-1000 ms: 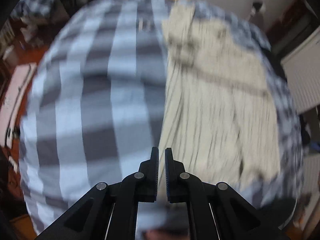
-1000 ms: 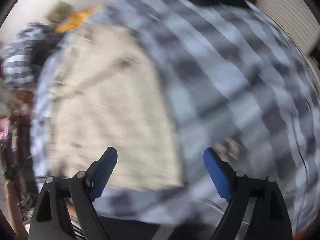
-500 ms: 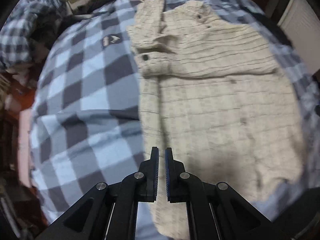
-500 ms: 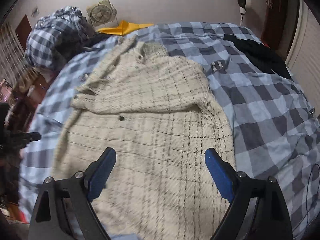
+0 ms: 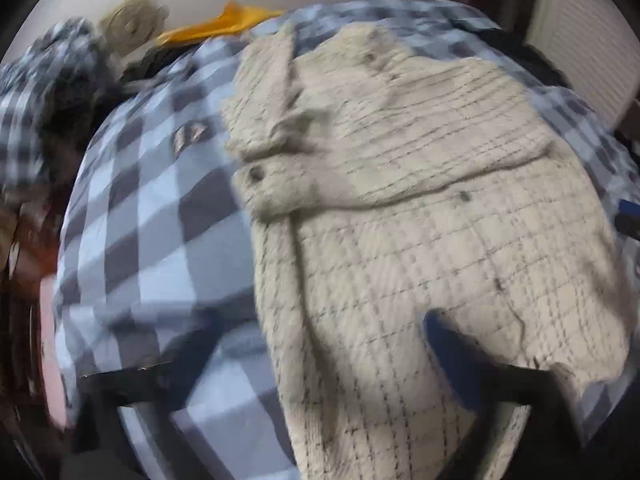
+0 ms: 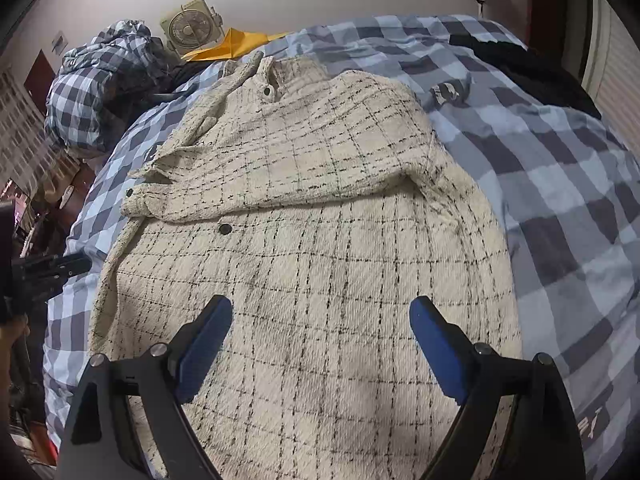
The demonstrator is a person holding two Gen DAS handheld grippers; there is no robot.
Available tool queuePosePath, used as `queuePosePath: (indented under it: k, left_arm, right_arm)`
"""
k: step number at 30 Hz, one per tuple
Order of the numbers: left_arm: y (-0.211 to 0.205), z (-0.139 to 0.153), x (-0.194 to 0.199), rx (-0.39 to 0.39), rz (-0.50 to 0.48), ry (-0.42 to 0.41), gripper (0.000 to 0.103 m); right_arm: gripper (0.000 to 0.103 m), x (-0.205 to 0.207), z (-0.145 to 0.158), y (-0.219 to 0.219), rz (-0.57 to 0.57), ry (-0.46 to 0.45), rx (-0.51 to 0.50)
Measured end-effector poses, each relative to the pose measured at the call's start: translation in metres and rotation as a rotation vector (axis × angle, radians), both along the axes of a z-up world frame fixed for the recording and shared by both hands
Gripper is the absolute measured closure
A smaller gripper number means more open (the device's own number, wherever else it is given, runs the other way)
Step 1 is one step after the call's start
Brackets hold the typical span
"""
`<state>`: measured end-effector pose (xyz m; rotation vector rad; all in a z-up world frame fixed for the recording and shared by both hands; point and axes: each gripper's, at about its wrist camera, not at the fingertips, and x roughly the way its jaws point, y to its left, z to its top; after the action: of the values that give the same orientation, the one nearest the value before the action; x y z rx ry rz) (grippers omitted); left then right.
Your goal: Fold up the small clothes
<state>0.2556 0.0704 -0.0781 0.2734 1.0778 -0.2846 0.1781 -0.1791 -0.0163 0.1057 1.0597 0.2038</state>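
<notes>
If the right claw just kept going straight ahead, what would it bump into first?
Most likely the cream checked jacket spread on the blue checked bedspread. The right claw is open and points over the jacket's lower panel, toward its folded-over sleeve. Its height above the cloth is unclear.

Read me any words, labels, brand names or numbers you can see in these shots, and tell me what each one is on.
No text can be read for certain.
Woven label on the checked bedcover, beside the cream jacket: a mark, too small to read.
White print on the bedcover's near right corner: cut off and distorted, not readable.
Left wrist view: the same label, blurred.
</notes>
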Motion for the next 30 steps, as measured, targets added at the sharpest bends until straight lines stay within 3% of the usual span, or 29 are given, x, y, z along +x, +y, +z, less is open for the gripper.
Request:
queuePosePath:
  k: [3, 8, 11, 12, 15, 18, 20, 21, 25, 30]
  left_arm:
    - [-0.007, 0.000, 0.010, -0.006, -0.001, 0.029, 0.000]
    - [-0.012, 0.002, 0.029, -0.006, 0.130, 0.064, 0.000]
    - [-0.025, -0.017, 0.044, -0.268, 0.065, 0.260, 0.000]
    - [-0.032, -0.020, 0.050, -0.251, 0.068, 0.252, 0.000]
    - [-0.051, -0.022, 0.085, -0.002, 0.172, 0.142, 0.000]
    - [-0.066, -0.017, 0.135, 0.181, 0.230, -0.031, 0.000]
    - [-0.072, -0.019, 0.175, 0.203, 0.218, -0.077, 0.000]
    - [-0.076, -0.023, 0.198, 0.221, 0.206, -0.098, 0.000]
    - [-0.079, -0.041, 0.274, 0.297, 0.245, -0.170, 0.000]
    - [-0.063, -0.065, 0.346, 0.215, 0.379, -0.149, 0.000]
  right_arm:
    - [0.015, -0.001, 0.000, 0.001, 0.000, 0.007, 0.009]
    - [0.015, -0.001, 0.000, 0.003, 0.006, -0.003, 0.012]
    - [0.015, 0.002, -0.004, -0.001, -0.007, 0.011, 0.043]
    - [0.015, 0.003, -0.007, -0.003, -0.014, 0.023, 0.058]
    - [0.015, 0.009, -0.017, -0.011, -0.032, 0.069, 0.132]
    - [0.015, 0.013, -0.026, -0.019, -0.057, 0.122, 0.215]
    - [0.015, 0.015, -0.034, -0.023, -0.065, 0.162, 0.276]
    - [0.015, 0.016, -0.038, -0.024, -0.150, 0.210, 0.284]
    - [0.015, 0.019, -0.049, -0.022, -0.152, 0.235, 0.274]
    - [0.015, 0.022, -0.058, -0.016, -0.139, 0.255, 0.266]
